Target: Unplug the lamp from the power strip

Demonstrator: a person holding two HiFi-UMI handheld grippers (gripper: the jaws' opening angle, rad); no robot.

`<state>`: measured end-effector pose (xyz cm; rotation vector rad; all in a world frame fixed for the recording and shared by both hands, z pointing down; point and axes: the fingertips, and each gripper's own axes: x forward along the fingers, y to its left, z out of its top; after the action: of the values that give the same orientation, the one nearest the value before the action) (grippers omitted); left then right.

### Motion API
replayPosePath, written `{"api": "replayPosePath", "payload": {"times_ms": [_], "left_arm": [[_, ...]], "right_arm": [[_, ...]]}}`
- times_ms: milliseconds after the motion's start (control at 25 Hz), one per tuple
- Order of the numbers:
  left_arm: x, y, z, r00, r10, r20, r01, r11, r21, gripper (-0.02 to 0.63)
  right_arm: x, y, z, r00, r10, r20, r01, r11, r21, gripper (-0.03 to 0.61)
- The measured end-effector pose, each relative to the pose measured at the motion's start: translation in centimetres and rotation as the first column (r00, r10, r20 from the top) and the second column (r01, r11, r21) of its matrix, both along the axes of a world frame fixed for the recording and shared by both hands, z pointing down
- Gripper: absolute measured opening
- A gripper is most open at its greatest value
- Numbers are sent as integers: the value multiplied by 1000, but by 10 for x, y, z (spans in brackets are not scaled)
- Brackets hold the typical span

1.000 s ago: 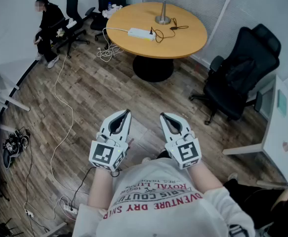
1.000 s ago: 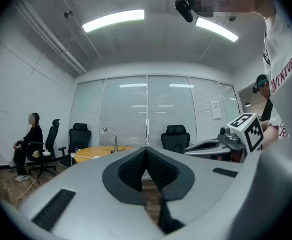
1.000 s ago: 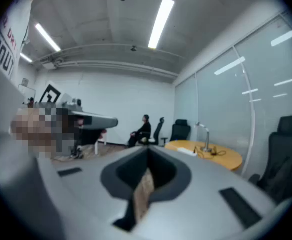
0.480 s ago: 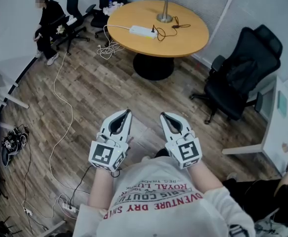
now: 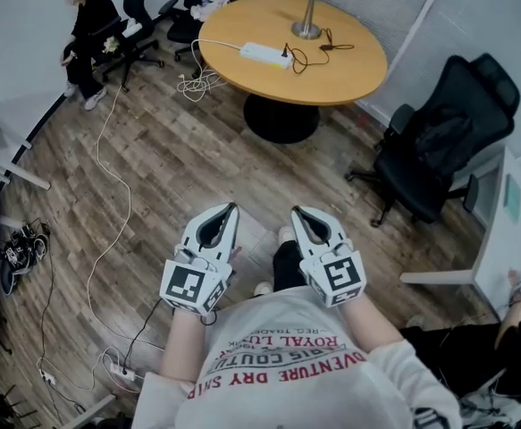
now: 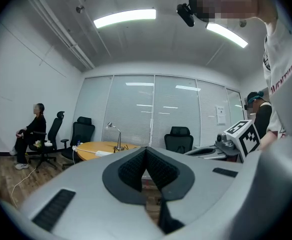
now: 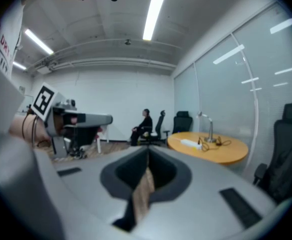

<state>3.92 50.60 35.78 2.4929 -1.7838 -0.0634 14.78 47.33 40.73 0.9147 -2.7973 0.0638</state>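
Observation:
A round wooden table (image 5: 340,79) stands far ahead across the room. On it lie a white power strip (image 5: 266,54) and a silver desk lamp (image 5: 307,27) whose black cord (image 5: 306,55) runs to the strip's right end. The lamp (image 6: 114,134) and the table (image 7: 211,149) also show small in both gripper views. My left gripper (image 5: 231,207) and right gripper (image 5: 295,210) are held side by side low in front of my chest, far from the table. Both are shut with nothing between the pads.
A black office chair (image 5: 439,150) stands right of the table, more chairs (image 5: 144,16) at the back left, where a person (image 5: 86,34) sits. A white cable (image 5: 108,186) trails across the wooden floor. A white desk (image 5: 510,231) is at the right.
The view has shifted slightly: the table and chair sit a little further right and higher in the picture. My leg now shows below the grippers. Both grippers keep their places.

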Motion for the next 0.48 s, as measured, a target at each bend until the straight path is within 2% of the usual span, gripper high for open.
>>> {"api": "replayPosePath", "payload": {"times_ms": [280,480], "left_arm": [[-26,-41,9,999,-37,3,37,999,-24,28],[-46,-94,19,998,-64,17,65,996,-60,28]], "right_arm": [[-29,-45,15,998,-51,-28,50,999,-3,30],[-47,-103,13,997,-67,-39,67,998,7,29]]}}
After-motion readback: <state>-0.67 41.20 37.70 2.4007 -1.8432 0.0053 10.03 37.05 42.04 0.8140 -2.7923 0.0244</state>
